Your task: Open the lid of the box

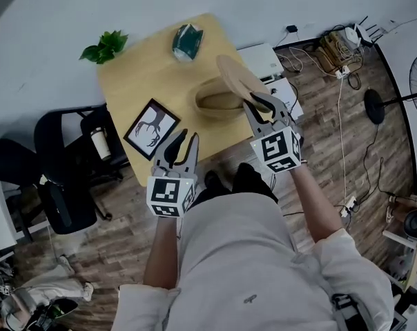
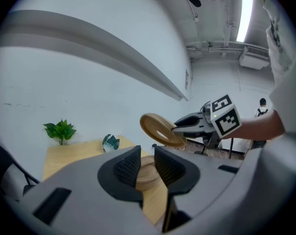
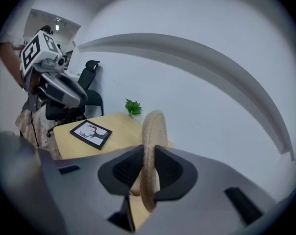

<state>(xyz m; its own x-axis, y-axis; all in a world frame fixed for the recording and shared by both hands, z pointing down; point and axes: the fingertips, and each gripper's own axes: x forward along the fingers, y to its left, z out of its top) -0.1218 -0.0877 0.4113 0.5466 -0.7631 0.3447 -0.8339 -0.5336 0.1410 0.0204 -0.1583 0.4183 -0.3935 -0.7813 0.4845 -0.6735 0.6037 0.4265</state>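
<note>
Right hand-held gripper (image 3: 148, 173) is clamped edge-on across the rim of the round wooden lid (image 1: 239, 81), which is tilted above the open wooden box (image 1: 219, 103) on the surface (image 1: 143, 74). Left hand-held gripper (image 2: 147, 168): jaws apart, empty, short of the box.

Risk: it's a thin rim pinch, so the lid could pivot or slip and drop onto the box. Nothing steadies the box.

No readable text or brand. Only square markers on the gripper cubes and an antler print in the frame (image 1: 152, 128).
</note>
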